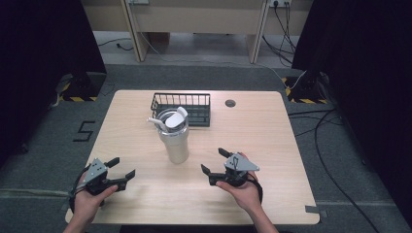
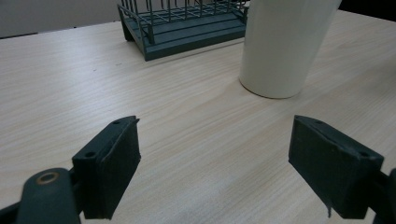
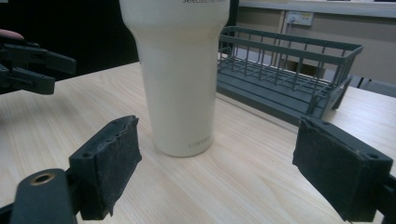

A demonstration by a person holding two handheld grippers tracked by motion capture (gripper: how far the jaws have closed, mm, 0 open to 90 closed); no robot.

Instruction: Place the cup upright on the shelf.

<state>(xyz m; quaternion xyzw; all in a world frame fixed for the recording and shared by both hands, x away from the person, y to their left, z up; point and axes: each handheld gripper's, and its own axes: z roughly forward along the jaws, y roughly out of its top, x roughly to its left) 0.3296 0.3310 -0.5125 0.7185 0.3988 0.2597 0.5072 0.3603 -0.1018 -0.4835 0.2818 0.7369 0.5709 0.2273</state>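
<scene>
Tumbler (image 1: 176, 138): upright, frame centre, just before wire basket (image 1: 182, 108).
Axis: vertical.
Right gripper (image 1: 212, 161): jaws spread, empty, nearer; tumbler up-left.
Left gripper (image 1: 122, 169): jaws spread, empty; tumbler up-right.

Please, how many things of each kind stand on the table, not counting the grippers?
Tumbler: 1
Wire basket: 1
Total: 2

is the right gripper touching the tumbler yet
Apart. In the right gripper view, the right gripper stands open with bare table between its jaws and the cream tumbler; the high view shows the same gap.
</scene>
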